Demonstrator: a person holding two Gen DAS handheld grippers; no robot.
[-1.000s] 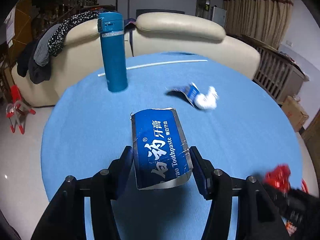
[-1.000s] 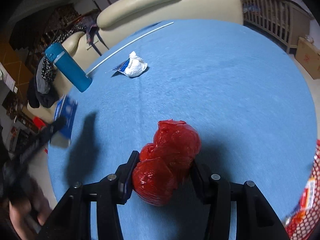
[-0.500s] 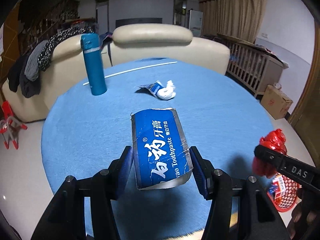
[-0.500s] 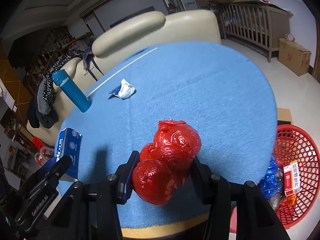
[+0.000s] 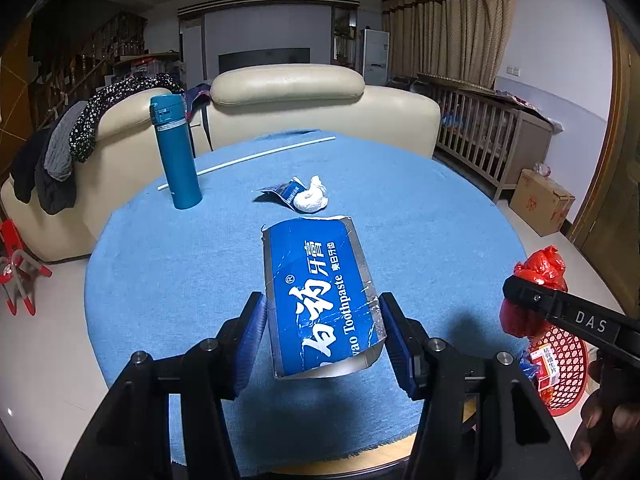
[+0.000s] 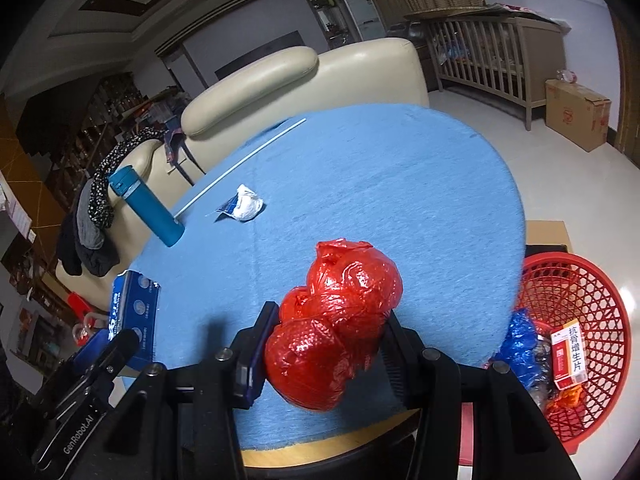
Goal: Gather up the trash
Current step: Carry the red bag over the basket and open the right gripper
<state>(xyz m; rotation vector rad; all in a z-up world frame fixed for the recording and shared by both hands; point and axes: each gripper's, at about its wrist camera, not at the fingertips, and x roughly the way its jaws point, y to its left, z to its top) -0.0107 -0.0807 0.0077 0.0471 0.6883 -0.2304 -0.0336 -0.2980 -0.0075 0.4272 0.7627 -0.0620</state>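
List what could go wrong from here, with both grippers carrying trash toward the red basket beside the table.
1. The toothpaste box is crushed and sticks far out past the left gripper; it may twist loose before reaching the red basket.
2. The red plastic bag bulges beyond the right gripper, so the slick film might slip.
3. The basket sits low beside the table; a release from this height could miss it.
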